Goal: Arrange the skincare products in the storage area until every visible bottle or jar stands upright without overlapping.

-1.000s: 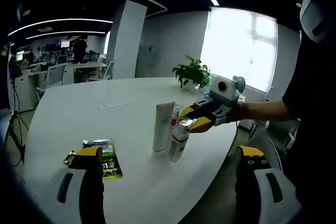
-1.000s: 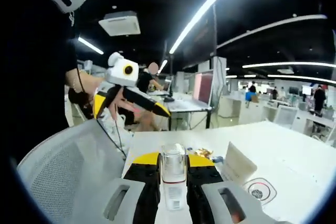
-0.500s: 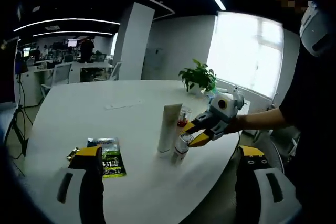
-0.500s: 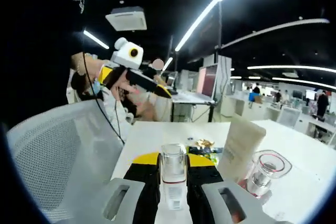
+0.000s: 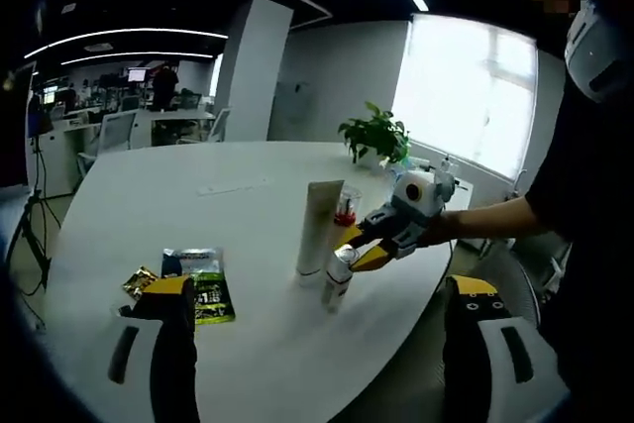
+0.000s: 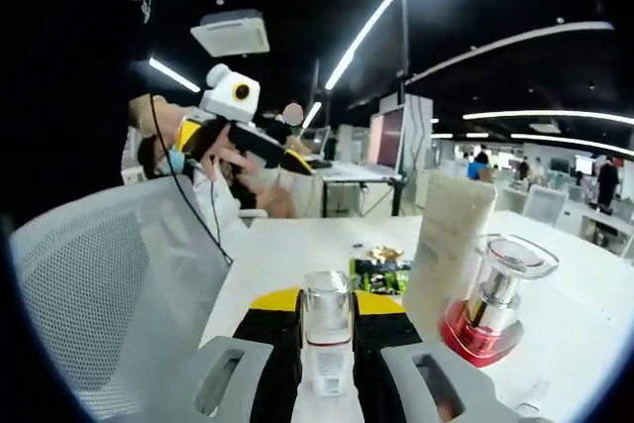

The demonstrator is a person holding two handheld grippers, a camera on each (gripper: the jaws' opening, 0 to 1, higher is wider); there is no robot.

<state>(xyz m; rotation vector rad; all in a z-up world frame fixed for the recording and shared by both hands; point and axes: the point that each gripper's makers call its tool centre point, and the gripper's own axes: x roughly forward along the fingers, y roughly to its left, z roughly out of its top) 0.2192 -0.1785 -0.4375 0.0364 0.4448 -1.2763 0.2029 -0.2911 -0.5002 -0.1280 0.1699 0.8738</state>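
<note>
My right gripper (image 6: 327, 329) jaws clamped on a clear-capped bottle (image 6: 327, 344) beside a cream tube (image 6: 448, 245); left gripper (image 5: 317, 319) jaws apart.

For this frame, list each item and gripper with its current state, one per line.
Clear-capped bottle: upright, clamped in the right gripper.
White tube: standing upright on the table.
Red-based bottle: upright beside the tube.
Green sachet: lying flat.
Gold sachet: lying flat next to the green one.
Left gripper: open, holding nothing.

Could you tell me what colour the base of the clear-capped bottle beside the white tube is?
Red: the bottle has a red base under its clear cap, seen best in the right gripper view, beside the white tube.
</note>
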